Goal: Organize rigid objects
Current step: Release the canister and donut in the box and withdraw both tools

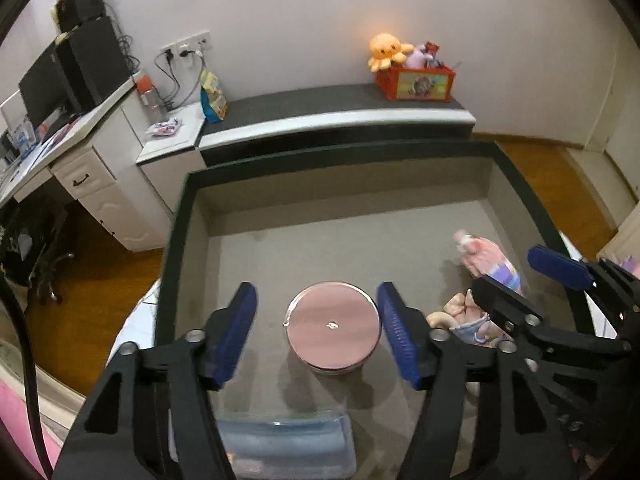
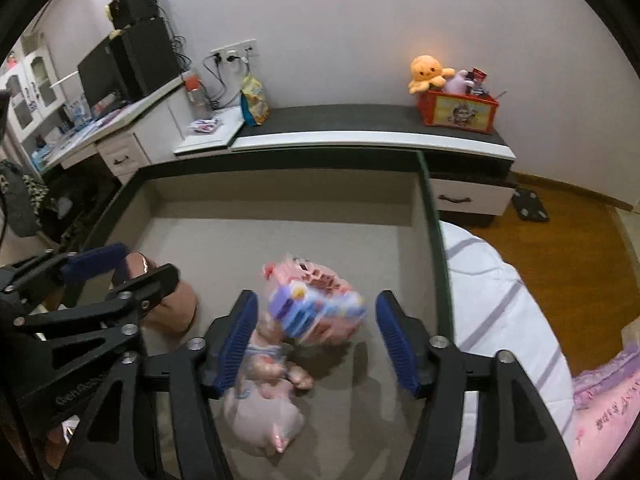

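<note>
I am in a room with a white wall, a wood floor and a long low cabinet (image 1: 340, 116) with a dark top. A red toy box (image 1: 416, 82) with an orange plush octopus (image 1: 386, 51) sits on it. To the left is a white desk (image 1: 72, 148) with a black monitor (image 1: 44, 88). Right under me is a big grey box with a dark rim (image 1: 176, 216).

My left camera looks down into the grey box. A round pink tin (image 1: 333, 322) stands on the box floor, shiny and flat on top. My left gripper (image 1: 318, 334) has its blue pads apart, one on each side of the tin, and they do not press on it. A clear plastic tub (image 1: 286, 446) lies near the bottom edge. Off to the right I see my right gripper (image 1: 524, 280) over a pink doll (image 1: 466, 320).

My right camera shows the doll (image 2: 264, 408) much better, lying on the box floor. A pink and purple toy pack (image 2: 316, 304), all blurry, sits between the blue pads of my right gripper (image 2: 316, 338), and the pads are apart and not touching it. Here the tin (image 2: 176, 300) is mostly hidden behind my left gripper (image 2: 132, 270). Only this view shows the white bedding (image 2: 500, 300) with grey stripes on the right
</note>
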`<action>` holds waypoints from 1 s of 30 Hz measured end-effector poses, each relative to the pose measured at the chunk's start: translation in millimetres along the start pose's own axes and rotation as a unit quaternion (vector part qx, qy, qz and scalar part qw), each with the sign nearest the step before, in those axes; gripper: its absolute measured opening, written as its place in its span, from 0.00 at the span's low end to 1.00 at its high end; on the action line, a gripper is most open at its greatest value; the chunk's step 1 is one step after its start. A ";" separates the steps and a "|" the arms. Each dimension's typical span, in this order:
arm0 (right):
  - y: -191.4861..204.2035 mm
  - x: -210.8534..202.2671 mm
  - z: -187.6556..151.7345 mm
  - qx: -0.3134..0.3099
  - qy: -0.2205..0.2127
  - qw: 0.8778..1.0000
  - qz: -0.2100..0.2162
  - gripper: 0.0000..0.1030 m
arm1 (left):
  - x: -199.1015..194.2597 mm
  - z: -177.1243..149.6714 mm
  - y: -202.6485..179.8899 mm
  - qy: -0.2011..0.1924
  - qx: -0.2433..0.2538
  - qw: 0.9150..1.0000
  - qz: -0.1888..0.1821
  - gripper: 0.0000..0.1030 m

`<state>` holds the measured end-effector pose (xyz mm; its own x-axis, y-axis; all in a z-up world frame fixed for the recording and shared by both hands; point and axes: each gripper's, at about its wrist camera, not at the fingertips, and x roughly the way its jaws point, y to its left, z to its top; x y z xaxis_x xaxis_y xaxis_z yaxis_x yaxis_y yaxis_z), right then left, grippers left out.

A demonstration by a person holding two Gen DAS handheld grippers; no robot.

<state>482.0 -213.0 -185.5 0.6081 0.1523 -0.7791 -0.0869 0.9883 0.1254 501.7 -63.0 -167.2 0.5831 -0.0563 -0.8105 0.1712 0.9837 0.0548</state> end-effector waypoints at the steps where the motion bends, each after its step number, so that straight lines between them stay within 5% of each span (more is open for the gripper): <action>1: -0.8 -4.0 0.0 0.003 -0.002 1.000 0.005 0.71 | -5.5 -1.6 4.0 -0.004 -0.009 1.000 0.002 0.72; 6: 1.2 -49.0 -4.6 0.011 -0.051 0.998 0.034 1.00 | -57.6 -20.3 12.9 -0.060 -0.018 0.998 -0.011 0.84; 17: 44.9 -187.8 -68.9 -0.053 -0.190 0.980 0.004 1.00 | -224.8 -125.3 11.6 -0.228 -0.044 0.973 0.011 0.86; 30: 67.6 -307.9 -176.6 -0.054 -0.278 0.959 -0.010 1.00 | -348.9 -237.6 -6.8 -0.335 -0.023 0.940 0.055 0.89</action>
<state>149.5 -191.6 -45.6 0.9344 0.1341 -0.3300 -0.1332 0.9908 0.0255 108.4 -9.5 -23.4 0.9677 -0.0330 -0.2501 0.0545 0.9953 0.0796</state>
